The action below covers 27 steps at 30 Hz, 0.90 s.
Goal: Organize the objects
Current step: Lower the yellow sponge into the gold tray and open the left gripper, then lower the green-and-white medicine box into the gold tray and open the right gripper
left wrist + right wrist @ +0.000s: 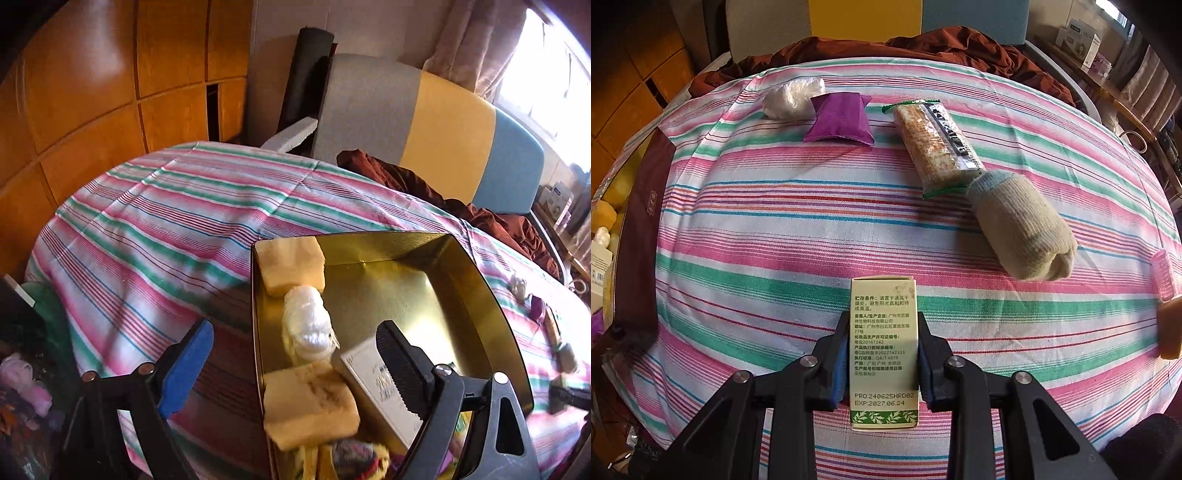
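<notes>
A gold tin box (461, 258) sits on the striped bedsheet and holds two yellow sponges (291, 264), a white plastic-wrapped bundle (306, 321) and a white carton (373, 384). My left gripper (291, 362) stands open over the tin's near left corner, one finger outside the wall, one inside, nothing between the pads. In the right wrist view my right gripper (882, 354) is shut on a pale green printed carton (883, 332), held upright over the sheet. Beyond lie a purple sachet (840, 118), a white wrapped bundle (792, 98), a cracker pack (934, 144) and a rolled sock (1023, 232).
A dark red lid (642, 221) lies at the sheet's left edge beside the tin. A pink roller (1163, 275) and an orange block (1171, 328) sit at the right edge. A rumpled brown cloth (923, 48) and a padded headboard (443, 140) border the far side. Wooden cabinets (92, 92) stand left.
</notes>
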### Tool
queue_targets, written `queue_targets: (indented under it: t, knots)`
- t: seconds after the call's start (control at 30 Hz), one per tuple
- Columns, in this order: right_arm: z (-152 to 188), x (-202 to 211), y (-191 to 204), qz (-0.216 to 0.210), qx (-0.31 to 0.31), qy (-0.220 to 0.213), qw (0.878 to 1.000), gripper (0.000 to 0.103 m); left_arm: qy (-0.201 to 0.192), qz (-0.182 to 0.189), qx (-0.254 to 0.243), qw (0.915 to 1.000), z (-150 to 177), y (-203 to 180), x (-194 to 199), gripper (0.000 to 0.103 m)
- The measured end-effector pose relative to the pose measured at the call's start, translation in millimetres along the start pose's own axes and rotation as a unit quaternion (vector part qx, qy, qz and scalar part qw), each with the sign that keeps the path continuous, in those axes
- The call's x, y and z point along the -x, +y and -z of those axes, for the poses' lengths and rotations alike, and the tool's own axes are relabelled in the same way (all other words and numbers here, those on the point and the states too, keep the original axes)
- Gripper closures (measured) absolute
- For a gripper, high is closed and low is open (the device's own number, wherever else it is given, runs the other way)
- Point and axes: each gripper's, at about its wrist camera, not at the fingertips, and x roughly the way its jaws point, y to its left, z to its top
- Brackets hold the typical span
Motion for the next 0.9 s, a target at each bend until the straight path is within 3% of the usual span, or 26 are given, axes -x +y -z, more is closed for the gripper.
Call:
queue_targets:
  t: [0.27,0.57,0.73,0.9]
  knots:
    - [2,-1,15,0.011,0.021,-0.003,1.0,0.073,-0.04,0.005,-0.03,0.9988,27,-18,37,0.002]
    - [9,2,41,0.017,0.049,-0.011,0.999,0.073,-0.046,0.017,-0.046,0.9977,40,-32,50,0.0]
    - [11,6,58,-0.006,0.051,-0.017,0.999,0.073,-0.042,0.02,-0.048,0.9978,45,-33,51,0.0]
    - [-2,31,68,-0.044,0.039,-0.054,0.997,0.073,-0.044,0.019,-0.048,0.9977,47,-30,54,0.0]
